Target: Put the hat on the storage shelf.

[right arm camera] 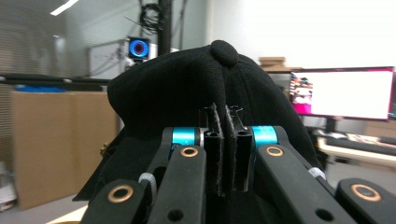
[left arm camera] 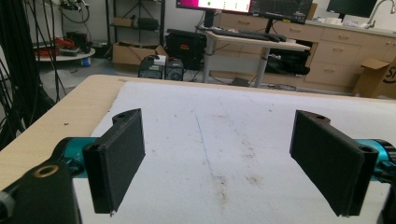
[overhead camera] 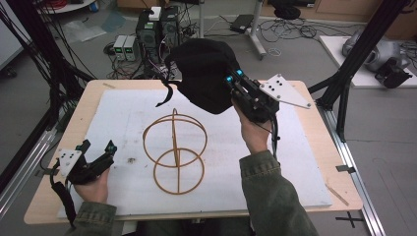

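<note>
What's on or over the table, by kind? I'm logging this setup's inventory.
Black cap, held up by the right tongs: 1
Wooden wire-frame stand on the white mat: 1
Hand-held tongs, counting the left tongs too: 2
White mat: 1
Total: 5

White mat [overhead camera: 123, 118] on table [overhead camera: 83, 105], computers [overhead camera: 157, 29], monitor [right arm camera: 343, 93]
</note>
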